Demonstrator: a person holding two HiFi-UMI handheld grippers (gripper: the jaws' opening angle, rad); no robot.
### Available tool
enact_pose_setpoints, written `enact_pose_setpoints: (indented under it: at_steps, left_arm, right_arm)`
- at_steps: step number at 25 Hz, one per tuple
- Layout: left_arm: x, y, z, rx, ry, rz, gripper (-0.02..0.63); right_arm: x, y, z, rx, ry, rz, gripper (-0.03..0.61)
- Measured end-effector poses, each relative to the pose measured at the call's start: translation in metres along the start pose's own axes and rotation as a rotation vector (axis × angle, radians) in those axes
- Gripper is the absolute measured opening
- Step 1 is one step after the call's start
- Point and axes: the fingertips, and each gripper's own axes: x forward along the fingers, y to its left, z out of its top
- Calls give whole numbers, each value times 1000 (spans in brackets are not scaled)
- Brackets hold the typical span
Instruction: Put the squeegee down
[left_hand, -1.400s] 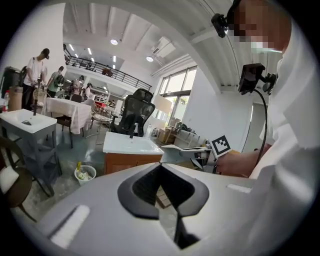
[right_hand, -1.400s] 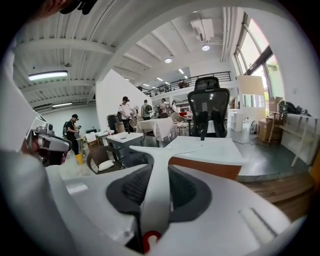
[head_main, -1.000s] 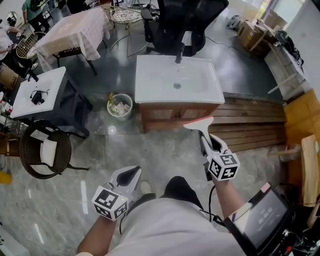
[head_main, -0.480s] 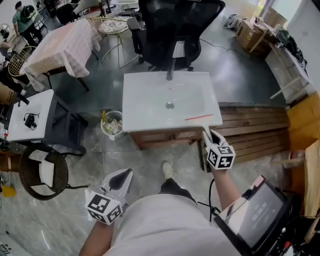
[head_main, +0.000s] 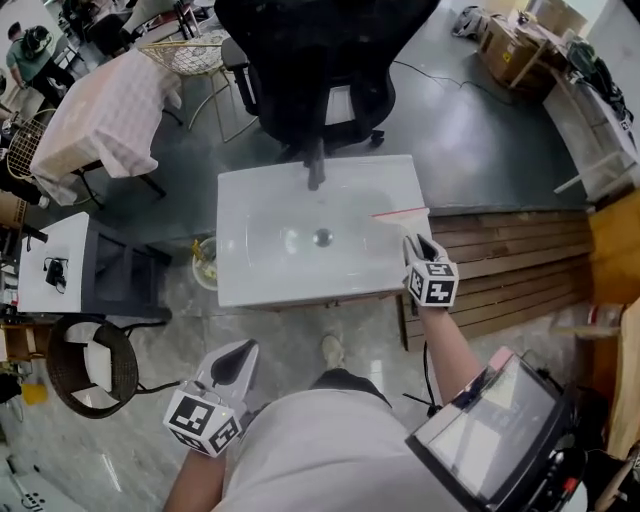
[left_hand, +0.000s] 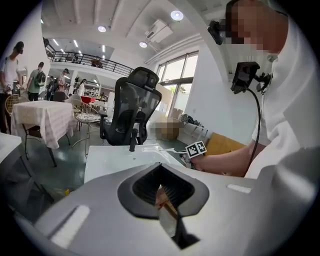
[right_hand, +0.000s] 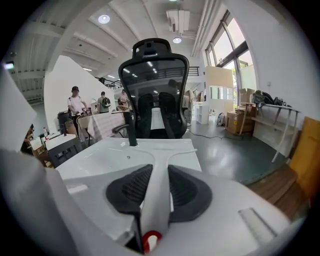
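Note:
A squeegee (head_main: 402, 214) with a white handle and a red-edged blade is clamped by its handle in my right gripper (head_main: 419, 249). Its blade hangs over the right part of the white sink (head_main: 250, 290), right of the drain. In the right gripper view the handle (right_hand: 159, 190) runs up between the black pads, and the blade (right_hand: 172, 150) spreads over the basin. My left gripper (head_main: 238, 360) is low beside the person's body, short of the sink, with its jaws together and nothing in them. The left gripper view (left_hand: 161, 192) shows the sink top ahead.
A dark faucet (head_main: 315, 166) stands at the sink's back edge, a black office chair (head_main: 310, 70) behind it. A bin (head_main: 203, 262) sits left of the cabinet, wooden slats (head_main: 510, 260) on the right. A white side table (head_main: 50, 262) and a wicker chair (head_main: 95, 365) are at left.
The person has walked up to the sink. The right gripper carried the squeegee forward from in front of the cabinet to over the basin's right side. The left gripper came along, staying low.

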Motion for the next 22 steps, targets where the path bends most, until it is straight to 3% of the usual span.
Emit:
enact_pose_setpoints:
  at_steps: [11,22]
  left_arm:
    - [66,27,23,-47,56,87,8]
    - [82,46,26,-75,70,151,8]
  right_arm:
    - [118,-68,22,24,19,-53,101]
    - [174,-89,19,2,60,-82,101]
